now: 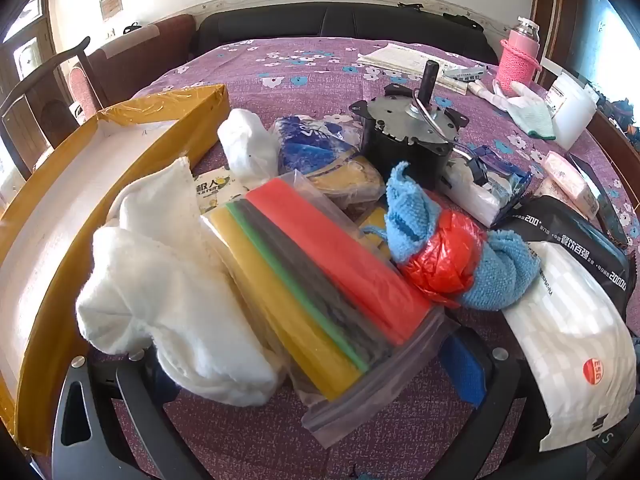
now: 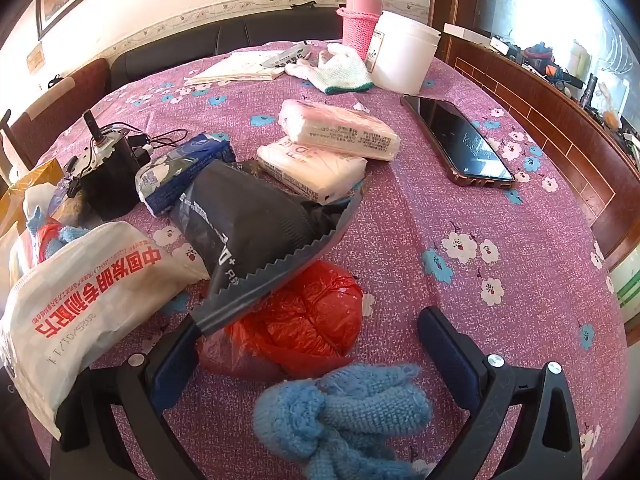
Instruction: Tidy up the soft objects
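Note:
In the left wrist view a white fluffy towel (image 1: 172, 304) and a clear zip bag of coloured sheets (image 1: 320, 280) lie between the wide-open fingers of my left gripper (image 1: 308, 364), which holds nothing. A blue cloth wrapped in red plastic (image 1: 448, 256) lies to the right, beside a white and black wipes pack (image 1: 576, 312). An open yellow cardboard box (image 1: 80, 208) stands at the left. In the right wrist view my right gripper (image 2: 316, 344) is open; a blue knitted cloth (image 2: 344, 412) and a red plastic bundle (image 2: 300, 320) lie between its fingers, untouched.
A black motor with a shaft (image 1: 412, 128) stands behind the pile. Tissue packs (image 2: 340, 132), a blue tissue pack (image 2: 188, 168), a phone (image 2: 460, 140), a white jar (image 2: 404, 52), a pink bottle (image 2: 362, 12), gloves (image 2: 340, 68) and papers (image 2: 240, 68) lie on the purple flowered tablecloth (image 2: 480, 220).

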`<state>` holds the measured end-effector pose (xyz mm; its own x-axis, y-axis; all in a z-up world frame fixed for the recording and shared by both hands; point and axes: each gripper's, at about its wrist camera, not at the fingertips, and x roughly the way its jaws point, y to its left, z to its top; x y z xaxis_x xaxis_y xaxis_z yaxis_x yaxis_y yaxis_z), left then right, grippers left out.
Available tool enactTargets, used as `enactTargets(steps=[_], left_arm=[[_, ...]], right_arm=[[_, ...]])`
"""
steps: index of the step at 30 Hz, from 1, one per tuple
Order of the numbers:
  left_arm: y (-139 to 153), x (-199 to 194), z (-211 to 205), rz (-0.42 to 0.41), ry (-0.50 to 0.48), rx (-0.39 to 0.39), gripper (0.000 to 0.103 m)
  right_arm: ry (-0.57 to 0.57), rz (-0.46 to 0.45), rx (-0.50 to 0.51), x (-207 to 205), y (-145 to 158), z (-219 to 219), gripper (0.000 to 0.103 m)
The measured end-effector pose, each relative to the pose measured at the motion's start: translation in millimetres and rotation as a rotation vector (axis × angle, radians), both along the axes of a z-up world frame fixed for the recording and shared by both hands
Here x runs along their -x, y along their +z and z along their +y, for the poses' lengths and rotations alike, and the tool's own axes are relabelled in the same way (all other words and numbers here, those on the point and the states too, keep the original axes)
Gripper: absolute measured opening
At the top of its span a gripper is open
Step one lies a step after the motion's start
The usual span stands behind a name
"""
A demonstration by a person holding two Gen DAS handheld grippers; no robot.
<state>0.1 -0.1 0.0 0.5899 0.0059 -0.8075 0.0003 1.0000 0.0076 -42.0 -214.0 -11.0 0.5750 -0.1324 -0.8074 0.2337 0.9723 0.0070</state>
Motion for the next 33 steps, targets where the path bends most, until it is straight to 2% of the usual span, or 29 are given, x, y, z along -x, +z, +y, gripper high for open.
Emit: enactTargets(steps=[33], left_arm=[[0.3, 1.1, 1.0, 0.001, 0.014, -0.002, 0.103]], right_arm=[[0.000, -0.002, 0.001, 0.2, -0.3, 0.0, 0.102]])
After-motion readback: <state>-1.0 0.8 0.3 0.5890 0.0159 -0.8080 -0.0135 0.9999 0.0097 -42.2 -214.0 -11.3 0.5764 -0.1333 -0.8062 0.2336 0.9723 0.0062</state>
